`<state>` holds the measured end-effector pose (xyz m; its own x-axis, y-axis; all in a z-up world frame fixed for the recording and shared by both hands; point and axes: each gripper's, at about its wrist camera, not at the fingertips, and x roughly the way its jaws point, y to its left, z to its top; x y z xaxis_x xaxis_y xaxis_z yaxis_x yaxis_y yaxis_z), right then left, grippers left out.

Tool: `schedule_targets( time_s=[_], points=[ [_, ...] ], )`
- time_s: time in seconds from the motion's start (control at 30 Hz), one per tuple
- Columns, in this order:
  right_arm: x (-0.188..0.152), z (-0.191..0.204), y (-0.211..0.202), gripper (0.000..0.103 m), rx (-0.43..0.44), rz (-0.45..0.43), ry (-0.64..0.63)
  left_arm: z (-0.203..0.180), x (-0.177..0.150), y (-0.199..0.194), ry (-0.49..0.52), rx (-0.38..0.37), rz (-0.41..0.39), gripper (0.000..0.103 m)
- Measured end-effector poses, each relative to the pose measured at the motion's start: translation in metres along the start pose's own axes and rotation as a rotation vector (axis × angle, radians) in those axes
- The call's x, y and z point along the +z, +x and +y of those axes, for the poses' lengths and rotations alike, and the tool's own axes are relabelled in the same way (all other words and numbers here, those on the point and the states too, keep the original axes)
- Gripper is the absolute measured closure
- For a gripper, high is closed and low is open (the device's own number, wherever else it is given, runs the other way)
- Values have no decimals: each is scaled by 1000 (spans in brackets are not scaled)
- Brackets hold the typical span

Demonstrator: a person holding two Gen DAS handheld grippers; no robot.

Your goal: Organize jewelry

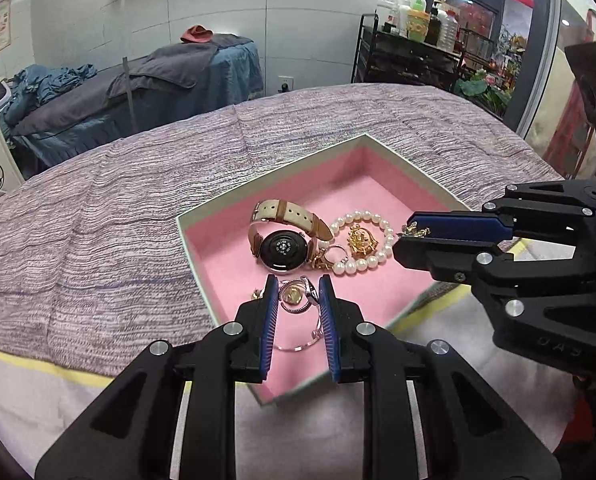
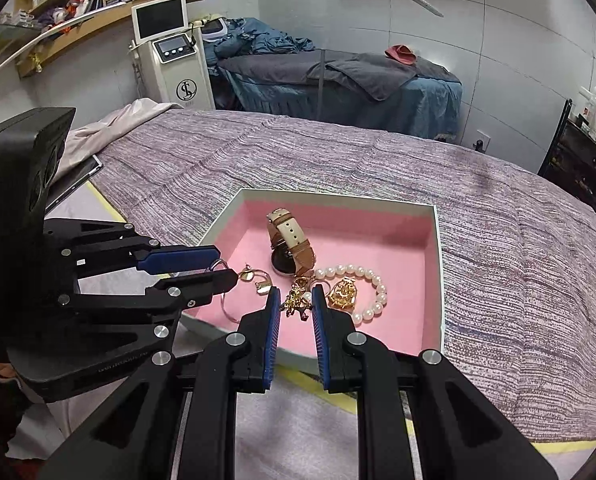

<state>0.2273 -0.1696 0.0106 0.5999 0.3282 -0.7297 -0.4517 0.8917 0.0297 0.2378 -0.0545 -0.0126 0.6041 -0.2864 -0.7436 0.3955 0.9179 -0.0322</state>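
Observation:
A pink-lined box (image 1: 217,240) (image 2: 378,216) sits on the striped bed cover. It holds a watch with a tan strap (image 1: 283,246) (image 2: 291,240), a pearl bracelet (image 1: 362,262) (image 2: 372,300), a gold pendant (image 1: 362,240) (image 2: 342,294) and rings (image 1: 334,254). My left gripper (image 1: 298,292) (image 2: 221,266) is partly open around a small ladies' watch on a thin bangle (image 1: 293,294). My right gripper (image 2: 295,300) (image 1: 406,236) is partly open around a small gold chain piece (image 2: 295,300) (image 1: 416,231); contact is unclear.
The box lies on a purple striped cover (image 1: 137,220) with yellow tape along its near edge (image 1: 77,376). A massage bed (image 2: 338,80), a white machine (image 2: 173,60) and a black bottle rack (image 1: 410,52) stand behind.

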Motion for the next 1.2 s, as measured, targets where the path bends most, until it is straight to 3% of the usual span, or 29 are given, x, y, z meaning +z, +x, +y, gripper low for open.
schedule_targets(
  time_s=[0.37, 1.0, 1.03, 1.1, 1.17, 1.2],
  points=[
    [2, -19, 45, 87, -44, 105, 10, 3, 7, 40, 24, 8, 82, 82],
    [-3, -21, 55, 85, -58, 134, -16, 3, 6, 32, 21, 0, 52, 80],
    [-3, -21, 54, 81, -57, 127, -15, 5, 6, 28, 15, 0, 43, 78],
    [-3, -22, 46, 73, -59, 101, -6, 8, 7, 18, 6, 16, 14, 63],
    [-3, -21, 37, 63, -68, 68, 1, 10, 5, 4, 3, 61, -32, 38],
    [-3, -21, 31, 56, -77, 50, 3, 10, 4, -5, 2, 89, -60, 34]
  ],
)
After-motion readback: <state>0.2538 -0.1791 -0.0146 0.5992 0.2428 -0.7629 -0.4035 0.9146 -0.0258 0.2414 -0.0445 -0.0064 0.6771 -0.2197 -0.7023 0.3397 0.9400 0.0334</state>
